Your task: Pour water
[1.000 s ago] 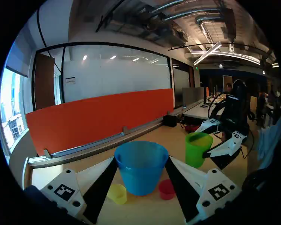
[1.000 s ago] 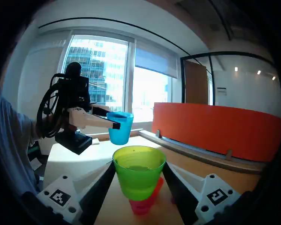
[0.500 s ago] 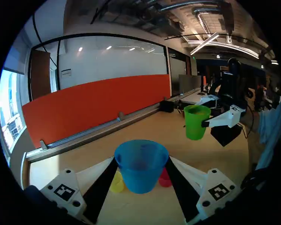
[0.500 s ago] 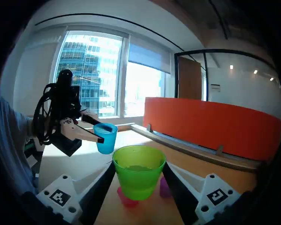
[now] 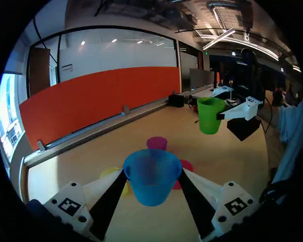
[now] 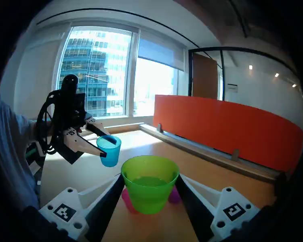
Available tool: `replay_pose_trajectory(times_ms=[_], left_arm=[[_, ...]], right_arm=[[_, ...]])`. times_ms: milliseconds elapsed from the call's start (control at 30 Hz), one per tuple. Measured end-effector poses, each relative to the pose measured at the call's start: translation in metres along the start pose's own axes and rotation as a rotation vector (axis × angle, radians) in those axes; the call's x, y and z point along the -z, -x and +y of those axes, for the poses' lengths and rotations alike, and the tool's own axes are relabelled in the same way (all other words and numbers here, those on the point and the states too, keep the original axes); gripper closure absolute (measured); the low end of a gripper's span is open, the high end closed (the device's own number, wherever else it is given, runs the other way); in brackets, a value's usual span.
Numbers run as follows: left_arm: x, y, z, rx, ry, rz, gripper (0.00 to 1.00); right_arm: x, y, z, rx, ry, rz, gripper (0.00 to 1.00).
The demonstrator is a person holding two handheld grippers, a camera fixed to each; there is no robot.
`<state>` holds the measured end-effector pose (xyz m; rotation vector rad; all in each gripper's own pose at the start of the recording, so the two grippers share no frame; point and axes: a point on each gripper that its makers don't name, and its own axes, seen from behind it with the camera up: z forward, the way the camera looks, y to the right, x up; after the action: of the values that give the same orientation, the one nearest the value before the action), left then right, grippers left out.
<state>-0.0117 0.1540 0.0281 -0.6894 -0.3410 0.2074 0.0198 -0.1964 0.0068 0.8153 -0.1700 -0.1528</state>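
My left gripper (image 5: 152, 183) is shut on a blue cup (image 5: 152, 177), held upright above the wooden table (image 5: 232, 161). My right gripper (image 6: 150, 189) is shut on a green cup (image 6: 150, 183) holding some liquid, also upright. In the left gripper view the green cup (image 5: 209, 115) hangs in the air to the right, clamped by the right gripper (image 5: 218, 116). In the right gripper view the blue cup (image 6: 109, 150) sits to the left in the left gripper (image 6: 105, 147), with a person's sleeve (image 6: 10, 161) behind it.
Below the blue cup stand a purple cup (image 5: 156, 142), a red cup (image 5: 184, 166) and a yellow cup (image 5: 111, 173). Pink cups (image 6: 127, 199) peek out under the green cup. An orange partition (image 5: 99, 97) runs along the table's far edge. Large windows (image 6: 99, 72) lie beyond.
Both grippers have tilted down toward the table, so more of the tabletop and the small cups show. The blue cup sits lower in the right gripper view; the green cup higher in the left.
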Motion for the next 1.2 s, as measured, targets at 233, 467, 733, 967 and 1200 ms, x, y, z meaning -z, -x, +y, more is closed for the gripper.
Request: replay_pose_trajectory(times_ms=[233,467,733,967,1200], left_arm=[[-0.009,0.023,0.006,-0.002,0.018,-0.053,0.12],[-0.016,0.044,0.010,-0.011,0.038,-0.100,0.13],[-0.023,0.066,0.013,-0.029,0.061,-0.158,0.13],[-0.030,0.083,0.016,-0.037,0.083,-0.205,0.12],[-0.038,0.098,0.017,-0.044,0.089,-0.237,0.12]], right_arm=[[-0.001,0.021,0.004,-0.003,-0.007,-0.062,0.10],[-0.003,0.041,0.007,0.001,-0.020,-0.118,0.10],[-0.006,0.064,0.009,0.001,-0.032,-0.179,0.10],[-0.013,0.080,0.010,-0.003,-0.039,-0.219,0.10],[-0.017,0.095,0.009,-0.004,-0.048,-0.253,0.10]])
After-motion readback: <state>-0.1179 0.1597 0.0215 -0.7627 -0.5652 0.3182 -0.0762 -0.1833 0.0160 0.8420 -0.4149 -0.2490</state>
